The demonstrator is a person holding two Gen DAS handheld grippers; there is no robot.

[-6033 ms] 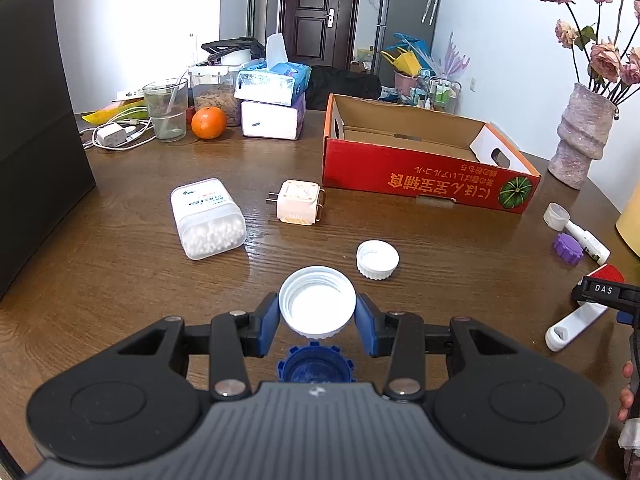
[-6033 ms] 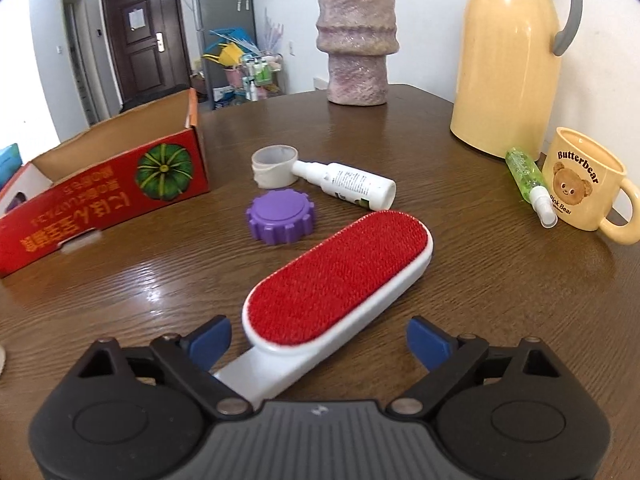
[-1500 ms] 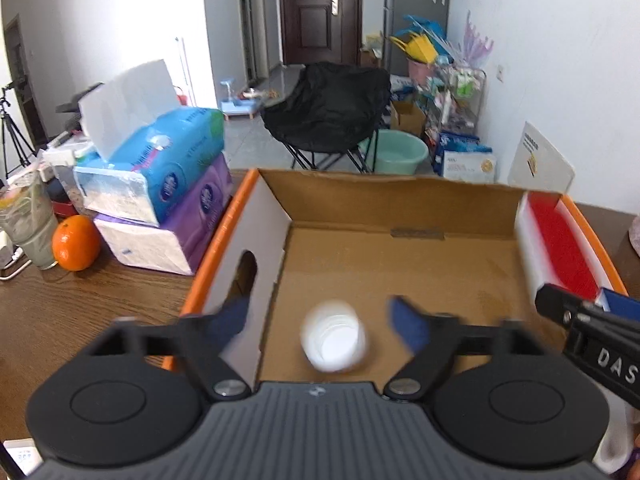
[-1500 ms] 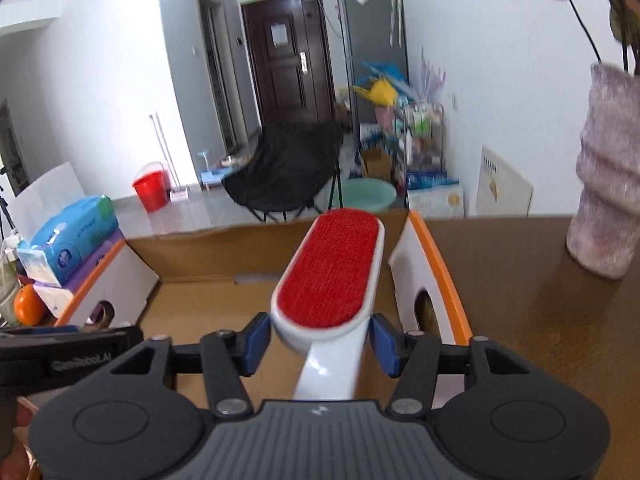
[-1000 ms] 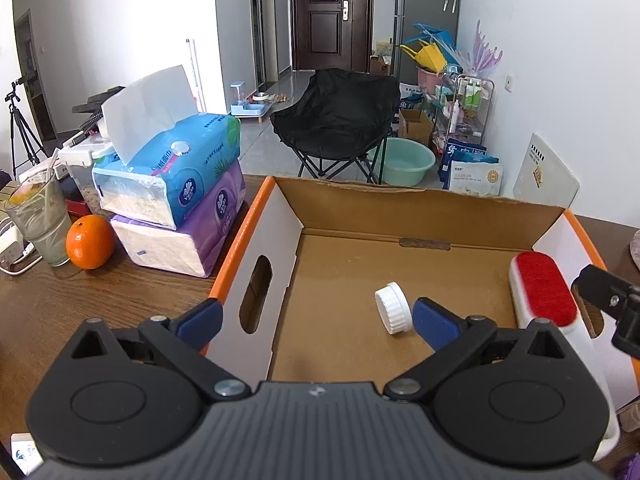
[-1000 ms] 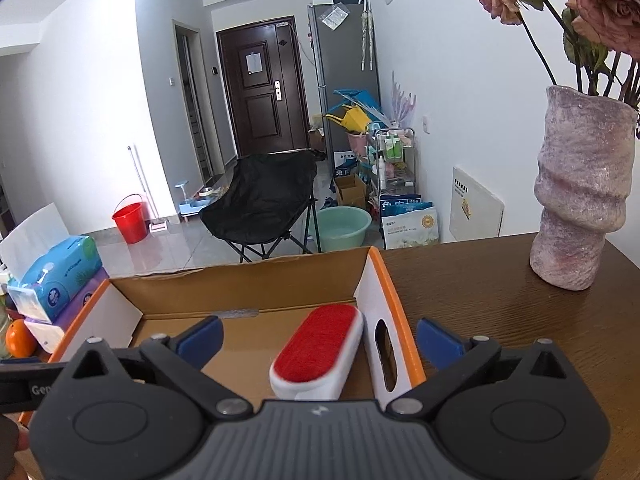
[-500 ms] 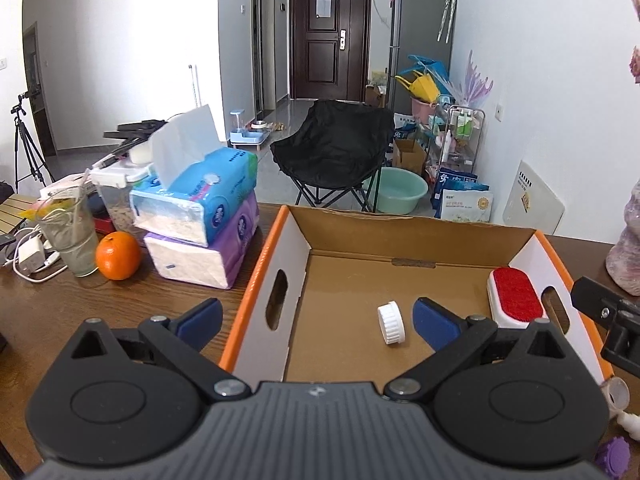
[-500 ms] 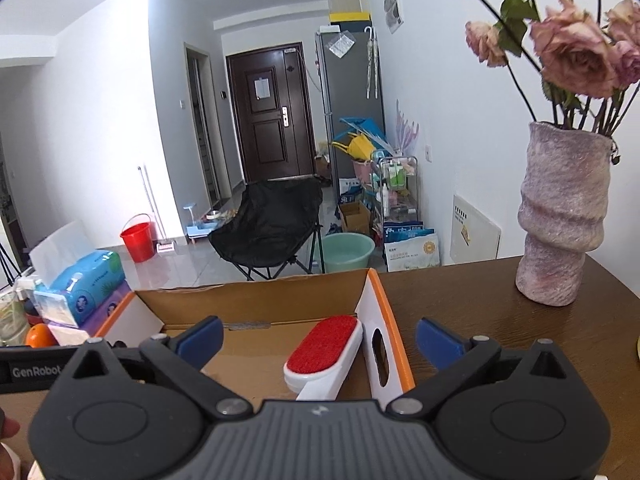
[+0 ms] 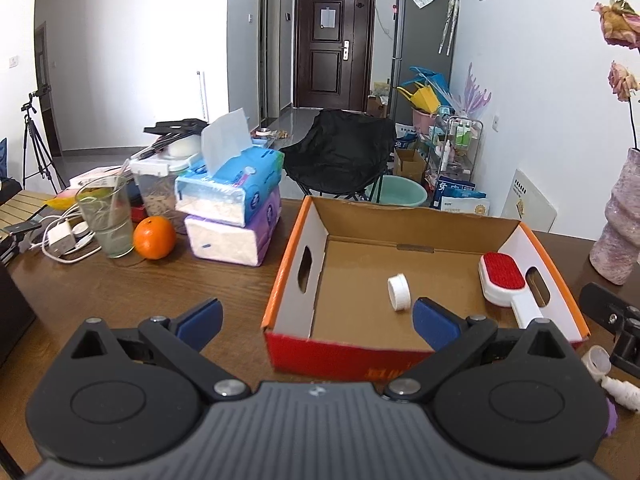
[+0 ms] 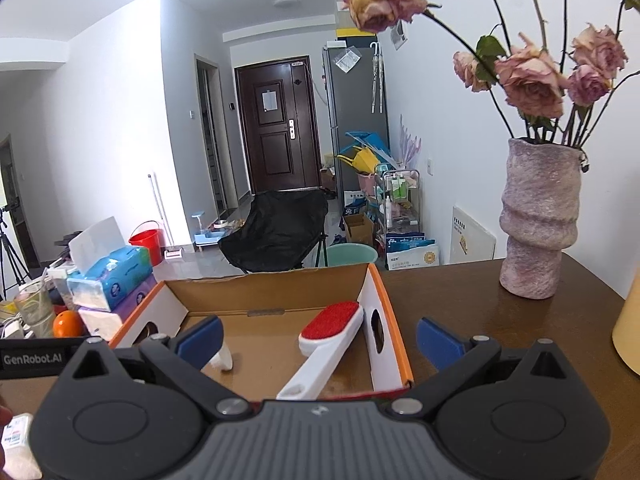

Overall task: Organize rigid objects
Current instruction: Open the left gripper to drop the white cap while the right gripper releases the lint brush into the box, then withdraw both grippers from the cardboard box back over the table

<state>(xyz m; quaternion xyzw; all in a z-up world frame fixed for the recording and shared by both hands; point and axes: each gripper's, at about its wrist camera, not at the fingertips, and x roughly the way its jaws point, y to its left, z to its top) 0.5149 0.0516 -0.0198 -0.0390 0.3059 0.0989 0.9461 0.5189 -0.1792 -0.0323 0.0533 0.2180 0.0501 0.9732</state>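
The red cardboard box point(image 9: 344, 346) point(image 10: 390, 312) sits open on the brown table. Inside it a white bottle cap point(image 9: 399, 292) stands on edge near the middle, and the red-faced lint brush point(image 9: 505, 278) point(image 10: 330, 338) lies along the right wall. My left gripper point(image 9: 316, 320) is open and empty, held back in front of the box's near wall. My right gripper point(image 10: 320, 340) is open too, empty, above the box's near right corner. In the right wrist view the cap point(image 10: 224, 358) peeks out behind the left fingertip.
Stacked tissue packs point(image 9: 232, 212), an orange point(image 9: 154, 238) and a glass point(image 9: 106, 220) stand left of the box. A stone vase point(image 10: 538, 220) with dried roses stands at the right. A white spray bottle point(image 9: 620, 392) and its clear cap point(image 9: 596, 362) lie right of the box.
Both grippers let go over the box, the left dropping the white cap and the right the lint brush, then pulled back and up. The cap settled on edge.
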